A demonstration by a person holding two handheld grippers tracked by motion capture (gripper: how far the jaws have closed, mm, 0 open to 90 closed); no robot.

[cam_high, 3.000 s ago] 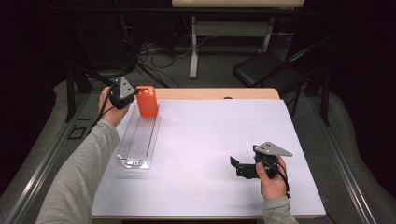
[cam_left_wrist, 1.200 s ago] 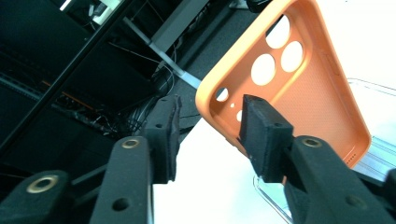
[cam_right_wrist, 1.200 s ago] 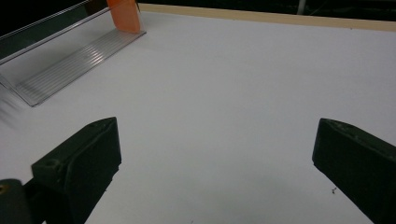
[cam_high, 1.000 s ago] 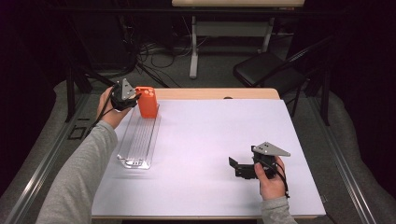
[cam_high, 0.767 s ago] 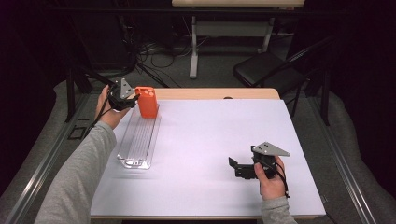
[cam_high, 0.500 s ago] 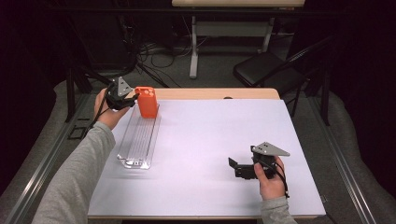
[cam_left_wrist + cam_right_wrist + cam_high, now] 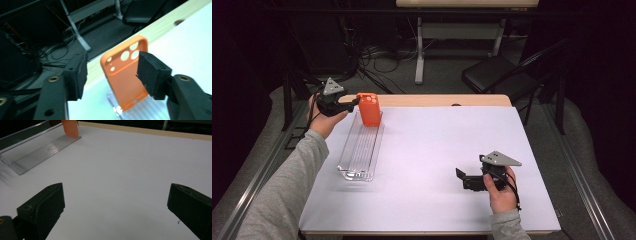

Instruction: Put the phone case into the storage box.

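Note:
An orange phone case [image 7: 370, 109] stands upright in the far end of a clear ribbed rack [image 7: 360, 152] on the white table. My left gripper [image 7: 353, 102] hovers just left of the case, and its jaws have just been opening. In the left gripper view the case [image 7: 125, 80] shows between and beyond the two pads [image 7: 152, 73], which do not press on it. My right gripper [image 7: 460, 177] rests low over the table's front right, wide open and holding nothing. In the right gripper view [image 7: 115, 205] the rack [image 7: 37, 150] and the case [image 7: 70, 127] lie far off at the upper left.
A wooden strip [image 7: 442, 100] edges the table's far side. Beyond it are a folding chair [image 7: 497, 75], a desk leg [image 7: 419, 55] and floor cables [image 7: 372, 55]. Broad bare white surface [image 7: 437, 135] lies between the rack and my right gripper.
My left gripper has risen and drawn back a little to the left of the case, with its jaws wider apart. The case stays standing in the rack. The right gripper has kept still.

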